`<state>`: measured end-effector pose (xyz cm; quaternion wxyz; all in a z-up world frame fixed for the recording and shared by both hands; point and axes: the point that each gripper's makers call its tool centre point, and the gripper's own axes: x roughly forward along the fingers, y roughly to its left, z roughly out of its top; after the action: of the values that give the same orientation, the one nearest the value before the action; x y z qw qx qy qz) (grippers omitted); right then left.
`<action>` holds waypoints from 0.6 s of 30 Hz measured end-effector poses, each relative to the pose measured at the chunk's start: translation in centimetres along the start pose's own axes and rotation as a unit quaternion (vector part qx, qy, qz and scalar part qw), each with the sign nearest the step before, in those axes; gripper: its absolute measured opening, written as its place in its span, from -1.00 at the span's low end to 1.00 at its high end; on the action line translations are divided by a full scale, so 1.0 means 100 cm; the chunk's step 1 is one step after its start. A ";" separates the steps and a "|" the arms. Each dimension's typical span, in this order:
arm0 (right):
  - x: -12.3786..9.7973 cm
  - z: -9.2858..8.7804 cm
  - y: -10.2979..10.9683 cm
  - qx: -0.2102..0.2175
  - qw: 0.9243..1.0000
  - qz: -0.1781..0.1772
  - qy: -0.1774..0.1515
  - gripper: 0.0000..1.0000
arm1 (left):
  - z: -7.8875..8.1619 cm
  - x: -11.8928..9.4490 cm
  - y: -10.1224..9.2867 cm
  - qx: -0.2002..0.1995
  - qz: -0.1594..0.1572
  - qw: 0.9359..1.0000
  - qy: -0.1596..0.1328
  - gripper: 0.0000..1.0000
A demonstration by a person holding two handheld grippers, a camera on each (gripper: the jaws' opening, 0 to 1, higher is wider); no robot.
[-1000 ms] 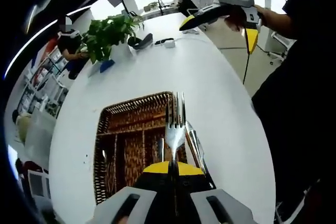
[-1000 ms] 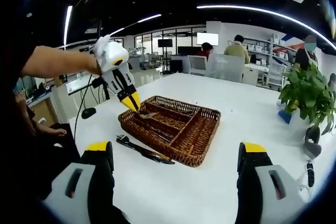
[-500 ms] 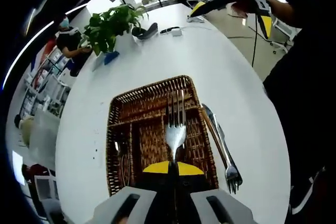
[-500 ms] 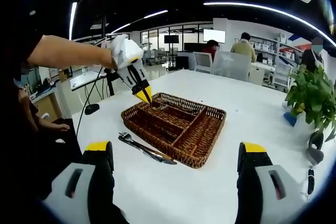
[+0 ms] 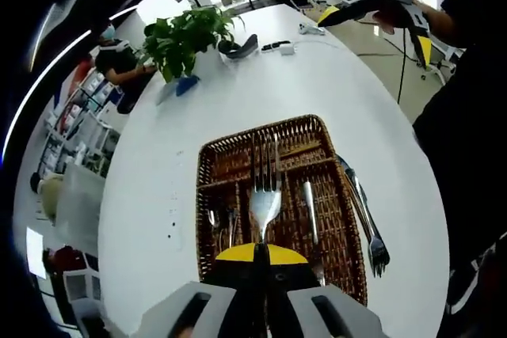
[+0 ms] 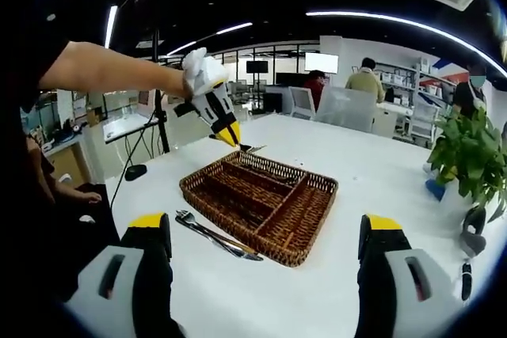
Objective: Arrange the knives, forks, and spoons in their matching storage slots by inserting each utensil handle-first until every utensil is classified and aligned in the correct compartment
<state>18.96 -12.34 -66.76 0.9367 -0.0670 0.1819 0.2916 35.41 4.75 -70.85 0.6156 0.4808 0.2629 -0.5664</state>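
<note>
Left gripper (image 5: pixel 261 252) is pinching a fork (image 5: pixel 265 187) by its handle, tines forward, above the wicker tray (image 5: pixel 214 165). Right gripper (image 6: pixel 265 231) is hanging spread over the desk's (image 6: pixel 372 172) near edge. Loose cutlery (image 6: pixel 214 235), possibly two pieces, is lying just beside the tray.

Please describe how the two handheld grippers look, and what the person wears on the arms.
Each gripper has grey jaw bodies ending in black fingers with yellow tips. The left gripper has a white upper housing, and so does the right gripper, with a black cable hanging below it. The person's sleeve is black; the forearm is bare.
</note>
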 end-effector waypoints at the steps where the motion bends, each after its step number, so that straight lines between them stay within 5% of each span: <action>1: 0.001 0.002 0.003 -0.005 1.000 0.004 -0.003 0.99 | 0.000 -0.001 0.003 0.001 0.003 1.000 0.000 -1.00; 18: 0.004 -0.005 -0.001 0.017 1.000 0.000 0.001 0.99 | -0.002 -0.008 0.043 -0.005 0.021 1.000 0.012 -1.00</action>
<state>19.16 -12.31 -67.37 0.9375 -0.0518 0.1880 0.2883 39.31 4.82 -68.92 0.6265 0.4901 0.2627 -0.5462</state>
